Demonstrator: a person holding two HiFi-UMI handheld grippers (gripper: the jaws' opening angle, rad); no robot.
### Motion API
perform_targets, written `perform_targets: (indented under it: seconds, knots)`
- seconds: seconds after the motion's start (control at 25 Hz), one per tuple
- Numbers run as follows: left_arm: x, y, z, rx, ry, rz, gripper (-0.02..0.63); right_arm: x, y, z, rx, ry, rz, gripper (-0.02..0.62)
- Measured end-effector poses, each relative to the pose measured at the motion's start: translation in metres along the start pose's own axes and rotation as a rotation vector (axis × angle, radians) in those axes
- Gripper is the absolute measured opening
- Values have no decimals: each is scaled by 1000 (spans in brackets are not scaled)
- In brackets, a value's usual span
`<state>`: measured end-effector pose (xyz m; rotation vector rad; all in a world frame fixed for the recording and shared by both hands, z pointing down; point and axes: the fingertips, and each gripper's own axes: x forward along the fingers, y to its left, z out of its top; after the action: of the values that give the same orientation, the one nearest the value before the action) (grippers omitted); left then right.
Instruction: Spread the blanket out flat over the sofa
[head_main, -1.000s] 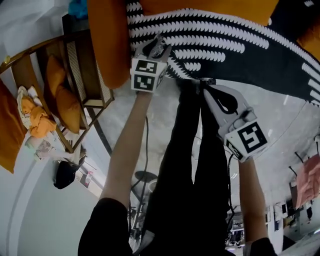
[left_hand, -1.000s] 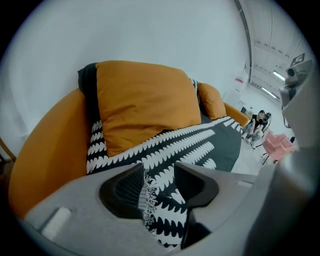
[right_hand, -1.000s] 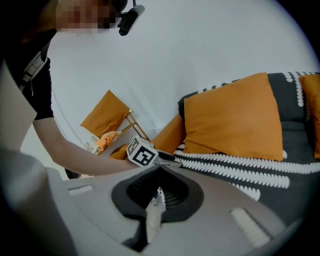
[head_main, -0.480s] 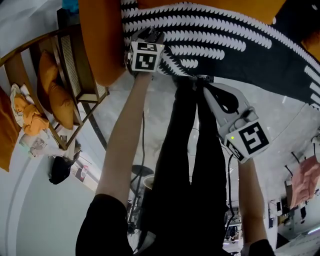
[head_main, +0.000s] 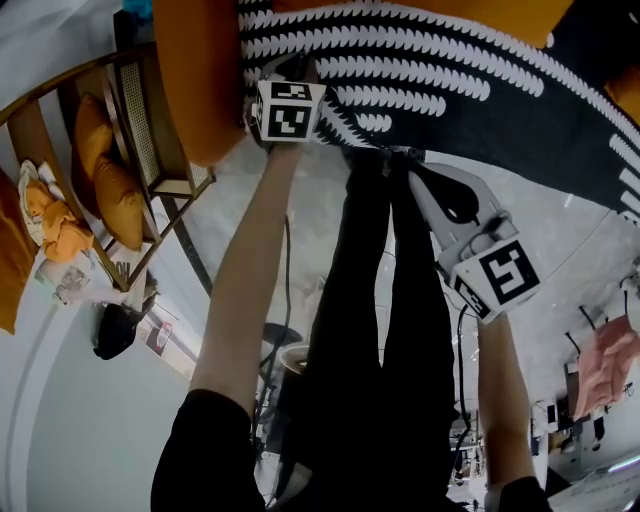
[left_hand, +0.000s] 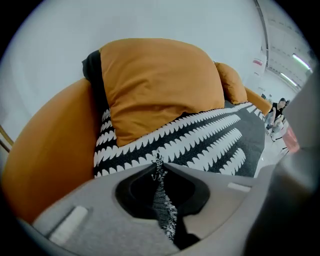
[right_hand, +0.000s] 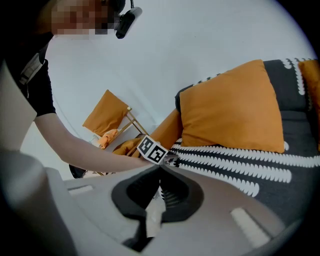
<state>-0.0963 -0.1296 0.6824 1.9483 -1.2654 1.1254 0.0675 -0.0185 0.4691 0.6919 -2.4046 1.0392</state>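
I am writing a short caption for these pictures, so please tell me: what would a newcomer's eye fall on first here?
First the black blanket with rows of white tooth-shaped marks, lying across the seat of the orange sofa. Next the big orange cushion resting on it towards the back. At the blanket's near edge the left claw, whose jaws have just been closing, pinches a fold of it.

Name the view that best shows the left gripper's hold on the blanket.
Left gripper view: the left gripper, its jaws just closed, pinches a blanket fold. Head view shows mainly its marker cube at the blanket's edge; right gripper view shows it small and distant.
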Motion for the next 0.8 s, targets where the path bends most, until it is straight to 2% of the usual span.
perform_targets:
  seconds: [0.32, 0.48, 0.8]
  knots:
    - [-43, -17, 21, 2, -89, 19, 18, -11, 1, 7, -22, 1, 42, 3]
    - [-77, -29, 23, -23, -131, 25, 18, -18, 5, 11, -49, 6, 75, 2]
    - [-139, -31, -11, -95, -173, 70, 17, -5, 15, 9, -98, 19, 141, 2]
